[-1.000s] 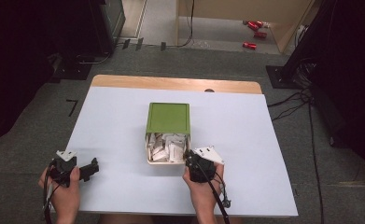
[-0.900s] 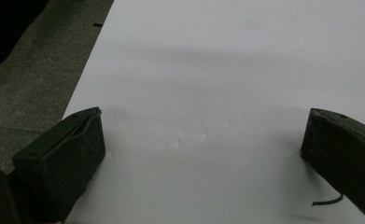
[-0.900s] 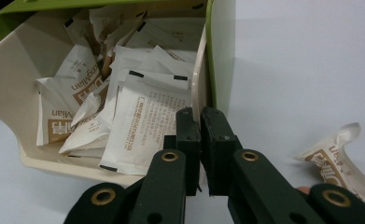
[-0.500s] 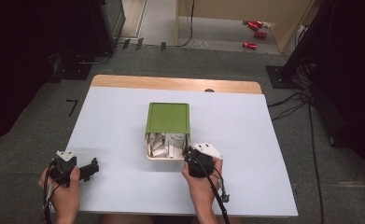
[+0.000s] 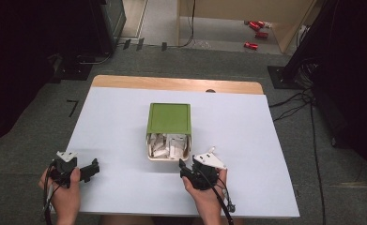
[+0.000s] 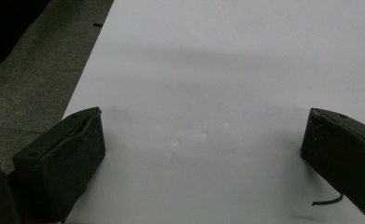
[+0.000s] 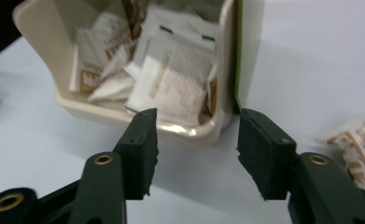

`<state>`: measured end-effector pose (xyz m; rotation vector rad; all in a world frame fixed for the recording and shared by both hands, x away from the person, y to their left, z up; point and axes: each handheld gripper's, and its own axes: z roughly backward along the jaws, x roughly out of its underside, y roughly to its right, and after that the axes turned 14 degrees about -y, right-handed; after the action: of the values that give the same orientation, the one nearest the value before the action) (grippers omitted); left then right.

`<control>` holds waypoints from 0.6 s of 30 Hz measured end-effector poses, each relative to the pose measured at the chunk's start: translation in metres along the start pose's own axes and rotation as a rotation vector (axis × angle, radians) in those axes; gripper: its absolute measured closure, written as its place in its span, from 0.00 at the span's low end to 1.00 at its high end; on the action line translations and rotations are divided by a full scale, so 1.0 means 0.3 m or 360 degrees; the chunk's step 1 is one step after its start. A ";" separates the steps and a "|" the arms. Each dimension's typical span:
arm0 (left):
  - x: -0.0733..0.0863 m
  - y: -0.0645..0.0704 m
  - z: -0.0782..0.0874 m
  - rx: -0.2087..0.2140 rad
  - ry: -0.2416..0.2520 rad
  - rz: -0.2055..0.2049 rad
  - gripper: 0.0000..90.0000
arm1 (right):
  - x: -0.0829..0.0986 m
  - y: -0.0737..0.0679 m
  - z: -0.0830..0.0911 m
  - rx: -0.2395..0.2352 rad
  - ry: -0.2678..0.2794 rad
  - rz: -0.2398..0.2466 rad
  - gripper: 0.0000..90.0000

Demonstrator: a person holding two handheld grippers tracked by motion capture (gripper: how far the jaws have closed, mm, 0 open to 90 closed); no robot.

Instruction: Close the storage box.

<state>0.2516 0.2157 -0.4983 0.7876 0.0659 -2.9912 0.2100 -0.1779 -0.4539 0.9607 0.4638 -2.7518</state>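
1. As seen from the high view, a cream box [image 5: 168, 146] stands at the middle of the white table [image 5: 247, 154]; a green lid [image 5: 169, 117] covers its far part, and paper sachets [image 5: 167, 144] lie in the uncovered near part.
2. Same view: the right gripper [image 5: 185, 168], held in the person's right hand [image 5: 204, 190], sits just off the box's near right corner, its jaws pointing toward that corner. A grey three-cornered plate [image 5: 209, 160] rides on top of it.
3. Same view: the left gripper [image 5: 93, 168], held in the left hand [image 5: 63, 187], rests near the table's near left corner, well apart from the box.
4. From the left gripper view, the left gripper [image 6: 203, 154] has its two black jaws spread wide, with bare white table [image 6: 227, 70] between them and grey floor [image 6: 35, 70] beyond the table's edge.
5. From the right gripper view, the right gripper [image 7: 196, 140] has its jaws parted to a moderate gap, holding nothing. They stand just before the box [image 7: 45, 51], framing its near corner.
6. Same view: the sachets [image 7: 171, 79] lie heaped inside the box, the green lid [image 7: 248, 46] stands edge-on along its right wall, and one loose sachet [image 7: 357, 140] lies on the table at far right.
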 end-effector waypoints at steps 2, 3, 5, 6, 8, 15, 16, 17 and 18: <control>0.000 0.000 0.000 0.0000 -0.0001 -0.0002 0.00 | 0.016 0.003 -0.015 0.0009 -0.0030 0.0000 0.52; 0.000 0.000 0.000 0.0000 -0.0001 -0.0001 0.00 | 0.023 0.003 -0.024 0.0017 -0.0044 0.0005 0.54; 0.000 0.000 0.000 0.0000 0.0000 -0.0001 0.00 | 0.034 -0.002 -0.036 0.0047 -0.0054 0.0009 0.60; 0.000 0.000 0.000 0.0000 -0.0001 -0.0003 0.00 | 0.034 -0.007 -0.041 0.0053 -0.0042 -0.0005 0.61; 0.000 0.000 0.000 0.0000 -0.0001 -0.0002 0.00 | 0.031 -0.013 -0.046 0.0040 -0.0047 -0.0006 0.62; 0.000 0.000 0.000 0.0000 -0.0001 -0.0001 0.00 | 0.026 -0.019 -0.069 0.0081 -0.0050 -0.0043 0.69; 0.000 0.000 0.000 0.0000 -0.0001 -0.0001 0.00 | 0.024 -0.017 -0.071 0.0079 -0.0049 -0.0052 0.69; 0.000 0.000 0.000 0.0000 -0.0001 -0.0001 0.00 | 0.021 -0.018 -0.074 0.0079 -0.0046 -0.0061 0.69; 0.000 0.000 0.000 0.0000 -0.0001 -0.0001 0.00 | 0.017 -0.021 -0.077 0.0089 -0.0045 -0.0064 0.69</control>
<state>0.2517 0.2158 -0.4982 0.7867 0.0661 -2.9921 0.2175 -0.1644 -0.4728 0.9332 0.4082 -2.8245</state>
